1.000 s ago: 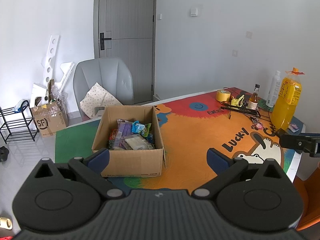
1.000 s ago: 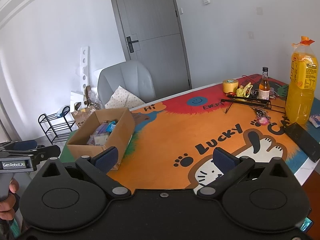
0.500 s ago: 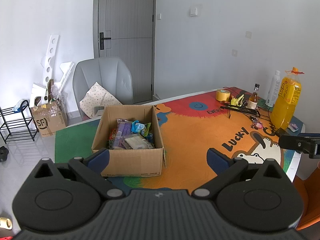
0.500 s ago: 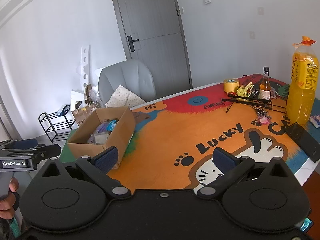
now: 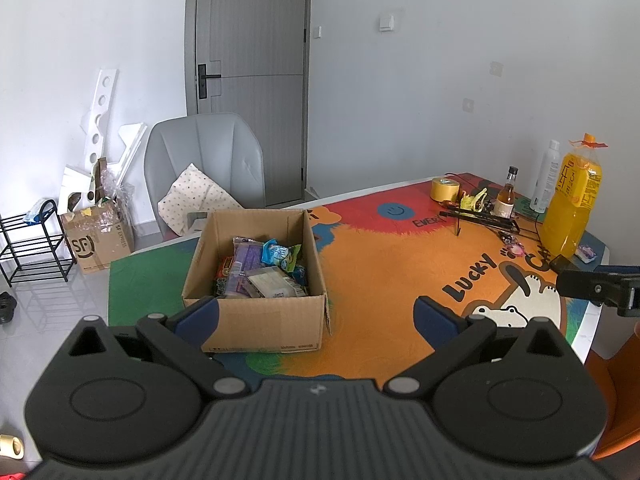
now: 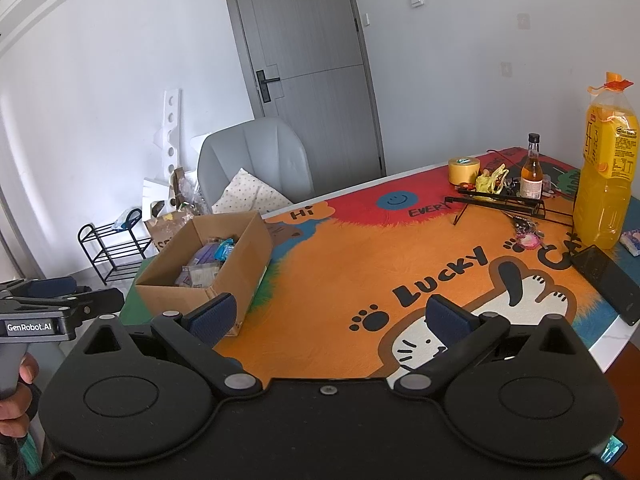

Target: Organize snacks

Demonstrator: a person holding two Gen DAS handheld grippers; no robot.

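An open cardboard box stands on the left part of the table, on the colourful cartoon mat. Several snack packets in purple, blue and clear wrappers lie inside it. In the right wrist view the same box sits at the left with the snack packets showing. My left gripper hovers open just before the box's near wall, holding nothing. Over the mat's cat drawing, well right of the box, my right gripper is open and empty too.
A tall orange drink bottle, a small brown bottle, a yellow tape roll, a black wire rack and a phone crowd the table's right end. A grey chair with a cushion stands behind the box.
Both grippers have drifted slightly; the view of the box and table is nearly the same. Nothing was taken or released.
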